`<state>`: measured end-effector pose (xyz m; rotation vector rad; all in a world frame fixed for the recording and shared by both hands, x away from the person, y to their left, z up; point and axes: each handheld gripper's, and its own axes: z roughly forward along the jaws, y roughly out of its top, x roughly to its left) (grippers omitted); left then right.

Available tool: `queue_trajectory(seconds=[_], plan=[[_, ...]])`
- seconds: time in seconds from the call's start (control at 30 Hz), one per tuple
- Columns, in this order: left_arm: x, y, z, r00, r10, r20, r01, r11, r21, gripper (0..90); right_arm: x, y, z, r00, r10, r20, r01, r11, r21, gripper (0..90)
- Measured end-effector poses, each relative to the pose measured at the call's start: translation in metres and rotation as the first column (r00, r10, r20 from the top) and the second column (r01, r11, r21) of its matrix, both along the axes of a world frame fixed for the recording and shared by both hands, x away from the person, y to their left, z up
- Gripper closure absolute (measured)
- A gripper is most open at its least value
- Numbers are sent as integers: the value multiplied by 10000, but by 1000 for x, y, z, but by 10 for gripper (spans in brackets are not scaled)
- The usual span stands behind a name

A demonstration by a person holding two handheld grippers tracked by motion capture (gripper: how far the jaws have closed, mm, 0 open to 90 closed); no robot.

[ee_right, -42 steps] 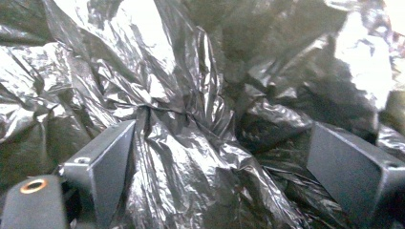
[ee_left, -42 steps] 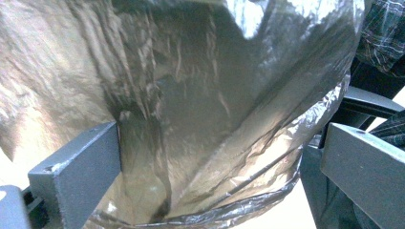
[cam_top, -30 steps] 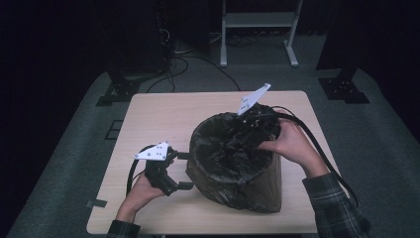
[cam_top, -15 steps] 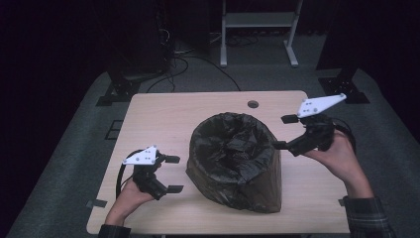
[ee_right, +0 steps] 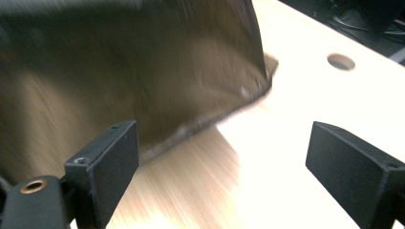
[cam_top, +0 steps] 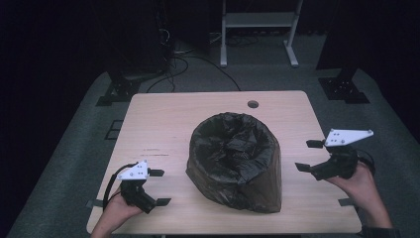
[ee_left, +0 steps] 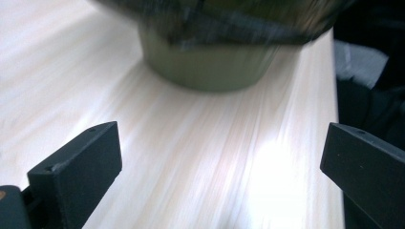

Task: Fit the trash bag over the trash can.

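On the middle of the table (cam_top: 158, 124), slightly toward the near edge, stands a bin (cam_top: 233, 161) lined with a black bag (cam_top: 230, 144) whose plastic is folded over the rim and hangs down the sides. Looking into its mouth from the high view, the crumpled dark liner is all that can be made out; whether anything lies at the bottom cannot be told. Below the bag's hem, the left gripper view shows a band of the bin's olive wall (ee_left: 207, 71), blurred, with its top cut off by the frame.

At the near left corner the left gripper (cam_top: 158, 187) is held just above the tabletop, jaws wide apart with nothing between them, well apart from the bin. At the right edge the right gripper (cam_top: 308, 155) points toward the bin's side, jaws likewise spread and empty, near the bag but clear of it. The right gripper view is smeared, so the bag's surface is hard to read. A small round hole (cam_top: 253, 104) sits in the tabletop beyond the bin.
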<state>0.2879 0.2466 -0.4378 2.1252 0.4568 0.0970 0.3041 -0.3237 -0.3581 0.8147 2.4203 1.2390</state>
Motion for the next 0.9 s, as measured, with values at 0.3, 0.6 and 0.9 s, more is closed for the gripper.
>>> queue_trajectory(seconds=[0.3, 0.6, 0.9], plan=[[-3, 8, -27, 9973, 687, -244, -648, 9887, 1351, 0, -10, -13, -70, 9989, -390, -277, 384, 9990, -240, 99], [-6, 13, -42, 9953, 956, -155, -910, 9780, 1875, 0, -18, -19, -117, 9968, -293, -738, 260, 9986, -451, 99], [-8, 14, -43, 9950, 996, -55, -970, 9788, 1804, 0, -18, -18, -128, 9961, -356, -812, 296, 9968, -741, 99]])
